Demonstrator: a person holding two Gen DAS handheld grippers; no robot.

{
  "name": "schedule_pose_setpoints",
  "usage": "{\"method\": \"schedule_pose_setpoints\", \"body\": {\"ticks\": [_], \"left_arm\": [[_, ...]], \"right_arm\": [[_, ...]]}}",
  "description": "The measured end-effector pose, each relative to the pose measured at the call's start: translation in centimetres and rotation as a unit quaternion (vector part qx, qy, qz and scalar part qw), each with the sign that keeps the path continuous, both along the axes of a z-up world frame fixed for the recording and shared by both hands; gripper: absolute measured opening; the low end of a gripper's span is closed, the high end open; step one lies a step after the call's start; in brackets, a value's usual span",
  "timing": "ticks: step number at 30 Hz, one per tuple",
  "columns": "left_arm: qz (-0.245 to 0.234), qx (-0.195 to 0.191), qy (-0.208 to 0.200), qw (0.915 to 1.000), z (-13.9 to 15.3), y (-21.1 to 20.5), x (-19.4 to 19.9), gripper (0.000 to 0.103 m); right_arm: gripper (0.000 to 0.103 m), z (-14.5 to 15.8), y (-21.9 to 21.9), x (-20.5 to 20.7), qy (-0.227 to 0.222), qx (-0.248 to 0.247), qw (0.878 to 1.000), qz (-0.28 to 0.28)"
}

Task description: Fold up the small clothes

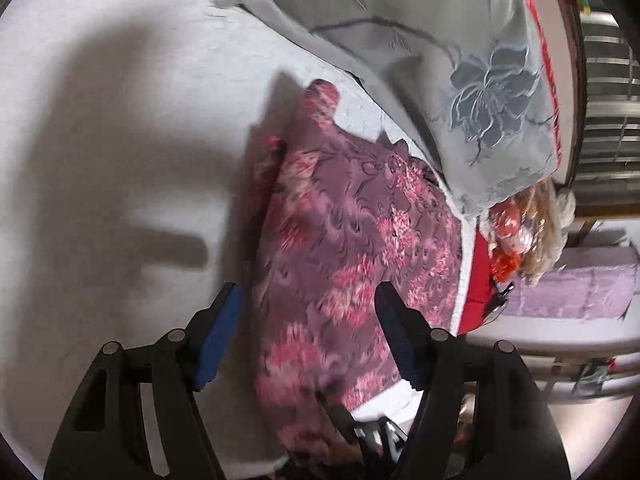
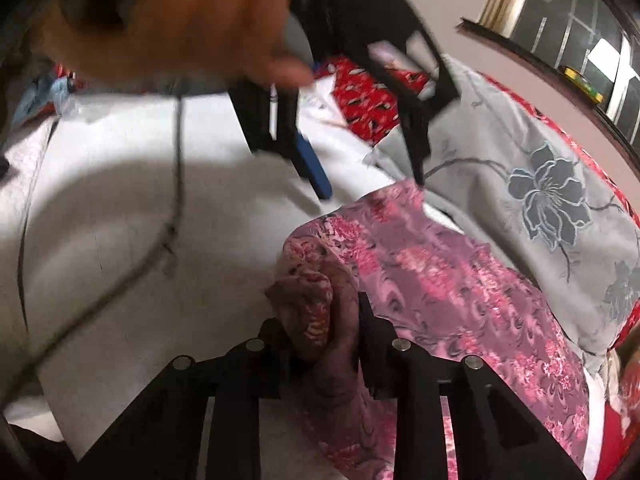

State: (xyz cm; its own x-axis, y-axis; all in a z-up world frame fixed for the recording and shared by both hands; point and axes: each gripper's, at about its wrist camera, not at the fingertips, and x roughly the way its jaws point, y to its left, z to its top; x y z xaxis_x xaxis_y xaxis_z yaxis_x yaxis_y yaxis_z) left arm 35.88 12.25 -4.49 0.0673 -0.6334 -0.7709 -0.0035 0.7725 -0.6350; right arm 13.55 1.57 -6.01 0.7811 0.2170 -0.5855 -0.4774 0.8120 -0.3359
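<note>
The right claw (image 2: 320,332) is clamped on a bunched edge of the purple floral garment (image 2: 460,280), which spreads ahead and rightward over the white bed (image 2: 120,200). The left claw (image 1: 310,320) gapes wide, holding nothing, the garment (image 1: 352,240) between and beyond its fingers, a grey flowered pillow (image 1: 480,92) farther off.

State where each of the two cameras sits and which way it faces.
Left wrist: rides the open left gripper, looking down on the purple floral garment on the white sheet.
Right wrist: rides the right gripper, shut on a bunched edge of that garment; the person's hand and left gripper appear ahead.
Shared: garment, grey flowered pillow.
</note>
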Motion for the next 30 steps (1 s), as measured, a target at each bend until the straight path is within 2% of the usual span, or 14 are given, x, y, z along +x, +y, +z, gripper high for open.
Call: {"method": "schedule_pose_setpoints", "body": {"ticks": [4,7,10,12,13,17,22,30], "left_arm": [[-0.021,0.024,0.013,0.9994,-1.0,-2.9,1.6,0.068],[-0.029,0.035,-0.003,0.9989,-0.6,-4.5,1.8,0.067],[-0.028,0.035,-0.027,0.9986,0.6,-5.3,1.6,0.042],[-0.029,0.036,-0.037,0.9982,1.6,-5.8,1.4,0.016],[-0.029,0.033,-0.042,0.9982,2.2,-6.1,1.3,0.012],[-0.028,0.036,-0.061,0.9971,4.5,-8.1,0.5,0.008],[-0.038,0.041,-0.073,0.9958,6.2,-12.4,-0.8,0.008],[-0.064,0.041,-0.079,0.9939,7.2,-20.9,-2.8,0.008]], "right_arm": [[0.024,0.9,-0.6,-0.6,-0.003,0.027,1.000,-0.003],[0.024,1.3,-1.3,-0.5,0.001,0.049,0.999,-0.007],[0.023,1.8,-2.5,0.0,0.004,0.075,0.997,-0.017],[0.023,2.3,-3.5,0.0,0.004,0.097,0.995,-0.027],[0.023,2.6,-4.2,-0.1,0.005,0.112,0.993,-0.034],[0.023,4.1,-6.9,-0.3,0.006,0.161,0.985,-0.058],[0.022,5.4,-11.0,-1.2,0.007,0.215,0.972,-0.092],[0.020,5.9,-19.9,-2.3,0.021,0.309,0.937,-0.163]]}}
